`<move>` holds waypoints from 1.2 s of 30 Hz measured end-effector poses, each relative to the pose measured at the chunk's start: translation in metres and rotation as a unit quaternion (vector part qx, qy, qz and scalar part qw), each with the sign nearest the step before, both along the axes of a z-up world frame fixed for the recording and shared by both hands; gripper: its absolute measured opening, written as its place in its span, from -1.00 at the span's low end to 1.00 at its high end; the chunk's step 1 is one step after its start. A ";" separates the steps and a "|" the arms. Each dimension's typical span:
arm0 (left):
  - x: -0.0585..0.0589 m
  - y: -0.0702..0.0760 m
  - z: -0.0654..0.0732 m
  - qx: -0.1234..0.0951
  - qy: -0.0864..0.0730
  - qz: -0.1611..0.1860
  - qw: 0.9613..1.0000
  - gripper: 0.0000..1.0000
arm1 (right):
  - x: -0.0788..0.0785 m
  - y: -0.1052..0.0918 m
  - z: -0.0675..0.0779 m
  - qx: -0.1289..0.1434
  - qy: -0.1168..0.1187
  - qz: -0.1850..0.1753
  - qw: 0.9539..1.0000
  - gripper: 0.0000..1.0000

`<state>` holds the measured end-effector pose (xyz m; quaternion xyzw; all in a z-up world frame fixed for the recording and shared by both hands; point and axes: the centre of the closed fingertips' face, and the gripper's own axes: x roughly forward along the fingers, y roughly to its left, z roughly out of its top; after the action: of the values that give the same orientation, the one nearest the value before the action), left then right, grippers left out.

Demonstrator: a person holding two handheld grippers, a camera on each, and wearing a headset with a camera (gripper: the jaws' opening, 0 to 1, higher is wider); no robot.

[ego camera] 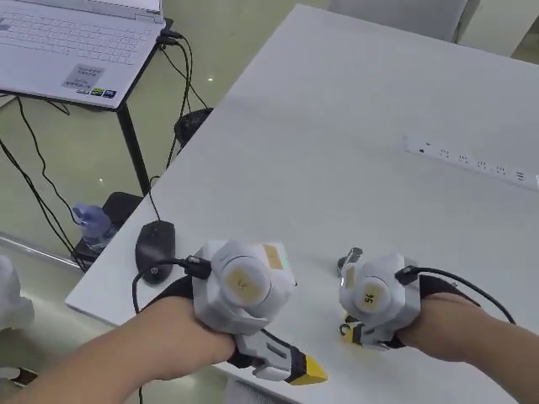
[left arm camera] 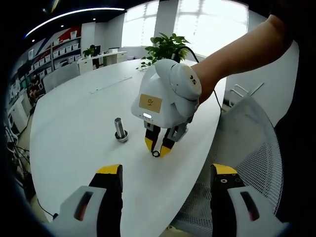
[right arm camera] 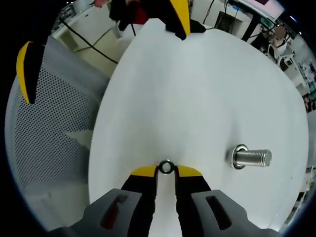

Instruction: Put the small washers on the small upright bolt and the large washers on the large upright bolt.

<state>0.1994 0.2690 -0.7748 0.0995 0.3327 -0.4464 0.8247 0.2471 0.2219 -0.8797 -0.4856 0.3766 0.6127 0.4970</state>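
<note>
A threaded steel bolt (left arm camera: pixel 119 129) stands upright on the white table (ego camera: pixel 337 126), its wide head down; it also shows as the bolt (right arm camera: pixel 251 158) and the bolt (ego camera: pixel 350 257). My right gripper (right arm camera: pixel 166 170) is shut on a small washer (right arm camera: pixel 166 167), pinched at its yellow tips just above the table near the front edge. From the left side that washer (left arm camera: pixel 156 153) hangs between the right gripper's tips, a short way from the bolt. My left gripper (left arm camera: pixel 167 170) stands wide open with nothing between its jaws, facing the right gripper (ego camera: pixel 349 332).
A laptop (ego camera: pixel 76 42) sits on a side stand at the far left, with a mouse (ego camera: pixel 156 244) near the table's left corner. A power strip (ego camera: pixel 472 160) lies at the right. A mesh chair (left arm camera: pixel 247 148) stands against the table's front edge.
</note>
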 end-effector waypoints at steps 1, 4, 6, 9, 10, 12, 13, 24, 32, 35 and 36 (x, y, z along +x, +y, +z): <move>0.000 0.000 0.000 0.000 0.000 0.001 1.000 0.43 | 0.001 0.000 0.000 0.000 -0.001 -0.002 1.000 -0.71; -0.002 0.000 0.001 -0.002 0.000 0.004 1.000 0.42 | 0.002 0.001 0.000 -0.002 0.002 -0.015 1.000 -0.71; -0.002 0.000 0.001 -0.003 0.000 0.005 1.000 0.42 | 0.001 0.001 0.000 -0.005 -0.001 -0.014 1.000 -0.73; -0.004 0.001 0.002 0.000 0.000 0.006 1.000 0.39 | 0.000 0.001 0.000 -0.016 -0.010 -0.006 1.000 -0.73; -0.004 0.002 0.002 0.000 0.000 0.007 1.000 0.39 | 0.000 0.001 0.001 -0.017 -0.010 -0.008 1.000 -0.74; -0.004 0.002 0.002 -0.001 0.000 0.011 1.000 0.38 | 0.002 0.001 0.001 -0.013 -0.002 -0.020 1.000 -0.75; -0.004 0.002 0.002 -0.001 0.000 0.012 1.000 0.38 | 0.003 0.001 0.002 -0.010 0.003 -0.026 1.000 -0.76; -0.004 -0.002 0.001 0.000 -0.001 0.019 1.000 0.39 | -0.002 -0.007 0.008 0.000 0.021 -0.055 0.998 -0.76; 0.003 -0.004 0.008 -0.012 -0.005 0.030 0.999 0.49 | 0.012 -0.040 0.029 0.010 0.018 -0.096 0.995 -0.76; 0.005 -0.003 0.007 -0.006 -0.010 0.030 0.999 0.51 | 0.020 -0.058 0.037 0.013 0.012 -0.118 0.993 -0.76; 0.005 -0.004 0.008 -0.006 -0.010 0.029 0.999 0.52 | 0.021 -0.063 0.039 0.013 0.012 -0.123 0.992 -0.76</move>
<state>0.2041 0.2653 -0.7673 0.0898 0.3243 -0.4227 0.8415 0.2683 0.1592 -0.8411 -0.4219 0.4312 0.5572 0.5706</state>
